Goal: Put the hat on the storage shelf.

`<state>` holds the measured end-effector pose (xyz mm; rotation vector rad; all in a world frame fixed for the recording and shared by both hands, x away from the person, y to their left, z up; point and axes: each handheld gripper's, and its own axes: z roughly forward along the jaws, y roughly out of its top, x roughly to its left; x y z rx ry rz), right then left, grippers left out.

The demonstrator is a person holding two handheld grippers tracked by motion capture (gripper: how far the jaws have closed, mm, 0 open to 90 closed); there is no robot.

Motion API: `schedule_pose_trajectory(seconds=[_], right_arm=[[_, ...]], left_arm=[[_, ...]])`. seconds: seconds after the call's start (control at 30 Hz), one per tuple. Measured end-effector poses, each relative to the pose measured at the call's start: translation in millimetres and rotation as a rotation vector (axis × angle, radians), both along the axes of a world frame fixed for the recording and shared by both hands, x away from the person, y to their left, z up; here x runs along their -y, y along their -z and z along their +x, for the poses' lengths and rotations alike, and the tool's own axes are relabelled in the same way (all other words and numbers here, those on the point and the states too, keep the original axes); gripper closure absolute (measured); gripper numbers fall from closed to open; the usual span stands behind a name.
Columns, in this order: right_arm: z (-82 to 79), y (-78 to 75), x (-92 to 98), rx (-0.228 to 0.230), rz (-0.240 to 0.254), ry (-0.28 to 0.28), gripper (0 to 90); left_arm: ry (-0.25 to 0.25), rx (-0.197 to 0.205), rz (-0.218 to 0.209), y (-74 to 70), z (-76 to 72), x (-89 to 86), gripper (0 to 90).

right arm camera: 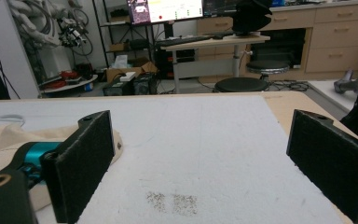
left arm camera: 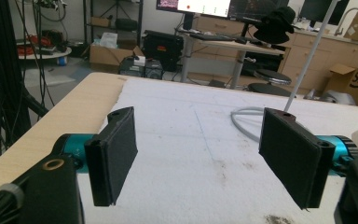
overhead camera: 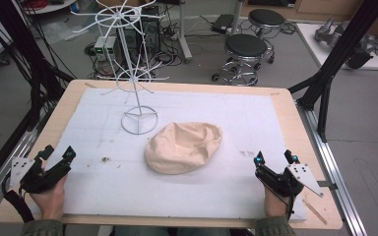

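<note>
A soft, rumpled beige fabric cap lies crown-up, oval and creased, at the centre of the white padded mat, at five o'clock from the white wire stand. Left gripper and right gripper gape, grasping nothing.

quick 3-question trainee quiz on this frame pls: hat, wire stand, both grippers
1. True or false: the beige hat already hangs on the white wire stand.
2. Which gripper has something between its jaws? A) left gripper B) right gripper C) neither
3. Fill in: in the high view, the stand's round base sits to the upper ____ of the hat.

Key
1. False. The hat lies flat on the white mat, apart from the stand.
2. C. Both grippers rest at the near edge of the table with jaws open and nothing between them.
3. Left.
</note>
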<state>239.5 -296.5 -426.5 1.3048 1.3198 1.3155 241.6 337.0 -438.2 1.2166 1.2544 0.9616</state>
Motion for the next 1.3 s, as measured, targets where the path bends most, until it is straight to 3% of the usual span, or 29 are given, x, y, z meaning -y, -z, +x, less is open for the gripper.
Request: schedule_pose_trajectory(seconds=[0.77,0.87,1.03,1.13,1.3], right_arm=[[2.6,-1.8,3.7,-0.01,0.017,-0.003,6.3],[6.9,-8.3,2.4,-0.013,-0.024,-0.013,6.3],[15.1,-20.2,-8.2,-0.016,-0.091,-0.087,6.3],[24.7,-28.7,-24.7,-0.02,-0.123,-0.161,6.3],[36.6,-34.6,-38.9,-0.034,-0.126,-0.22,6.3]], left_arm=[[0.009,0.0,-0.005,0.1,-0.3,0.6,27.6],[0.015,-0.001,-0.004,0.4,0.1,1.3,27.6],[0.022,-0.006,-0.002,1.3,1.0,2.6,27.6],[0.027,-0.009,-0.003,1.6,0.4,4.1,27.6],[0.036,-0.012,0.004,2.3,0.4,6.3,27.5]])
